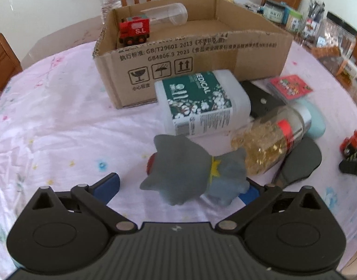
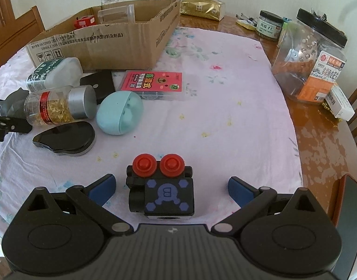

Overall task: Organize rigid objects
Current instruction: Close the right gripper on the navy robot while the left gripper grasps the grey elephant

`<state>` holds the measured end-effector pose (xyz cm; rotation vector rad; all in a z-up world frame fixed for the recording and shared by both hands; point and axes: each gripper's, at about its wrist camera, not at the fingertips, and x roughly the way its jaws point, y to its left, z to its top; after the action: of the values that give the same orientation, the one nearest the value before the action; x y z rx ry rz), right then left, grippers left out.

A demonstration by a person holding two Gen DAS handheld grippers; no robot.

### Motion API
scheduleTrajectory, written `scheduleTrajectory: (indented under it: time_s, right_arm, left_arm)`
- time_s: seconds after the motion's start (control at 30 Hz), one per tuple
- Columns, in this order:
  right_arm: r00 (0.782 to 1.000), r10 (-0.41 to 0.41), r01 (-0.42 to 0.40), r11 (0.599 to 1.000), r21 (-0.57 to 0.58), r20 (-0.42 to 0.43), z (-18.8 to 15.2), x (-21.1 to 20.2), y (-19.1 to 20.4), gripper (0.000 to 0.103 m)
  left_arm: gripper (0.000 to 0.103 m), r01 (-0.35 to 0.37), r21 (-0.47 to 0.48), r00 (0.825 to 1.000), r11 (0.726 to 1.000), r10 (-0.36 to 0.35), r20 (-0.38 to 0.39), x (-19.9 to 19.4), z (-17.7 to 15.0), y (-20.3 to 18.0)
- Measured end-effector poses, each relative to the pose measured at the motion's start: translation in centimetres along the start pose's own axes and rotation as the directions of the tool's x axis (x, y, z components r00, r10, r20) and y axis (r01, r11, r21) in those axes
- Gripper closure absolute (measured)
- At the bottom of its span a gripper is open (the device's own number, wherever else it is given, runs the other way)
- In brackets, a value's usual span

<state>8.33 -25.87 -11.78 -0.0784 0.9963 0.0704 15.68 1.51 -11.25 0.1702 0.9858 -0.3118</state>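
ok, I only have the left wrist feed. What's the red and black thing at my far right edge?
Observer: A black toy block with two red wheels. It sits on the cloth between the fingers of the right gripper, which is open, and neither pad touches it.
Operator: And the teal thing half hidden behind the capsule jar?
Observer: A teal egg-shaped case, whole and closed. It lies on the cloth right beside the silver cap of the capsule jar.
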Motion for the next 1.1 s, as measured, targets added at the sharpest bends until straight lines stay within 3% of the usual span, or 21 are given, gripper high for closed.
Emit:
scheduleTrajectory:
  time_s: [0.33,0.63,0.93,1.1]
  right_arm:
    - [1.0,-0.014,0.013,1.0,0.02,0.022,-0.3,-0.2,0.2,0.0]
    - [1.0,-0.019,0.019,0.999,0.027,0.024,-0.2,-0.2,0.2,0.0]
    - [1.0,-0.014,0.014,1.0,0.018,0.0,0.0,-0.3,0.9,0.0]
    - [1.0,0.001,-0.001,1.0,-0.006,0.0,-0.2,-0.8,1.4,0.009]
  left_arm:
    - [0.001,-0.017,-0.021,0.999,1.0,0.018,0.029,0.2,0.0,-0.1]
    - [0.029,0.044,0.08,0.998,0.996,-0.048,0.047,-0.7,0.1,-0.8]
    - [0.03,0.039,0.086,0.998,0.996,-0.043,0.046,-0.8,0.1,-0.8]
    - [0.03,0.037,0.084,0.998,0.996,-0.041,0.046,-0.8,0.1,-0.7]
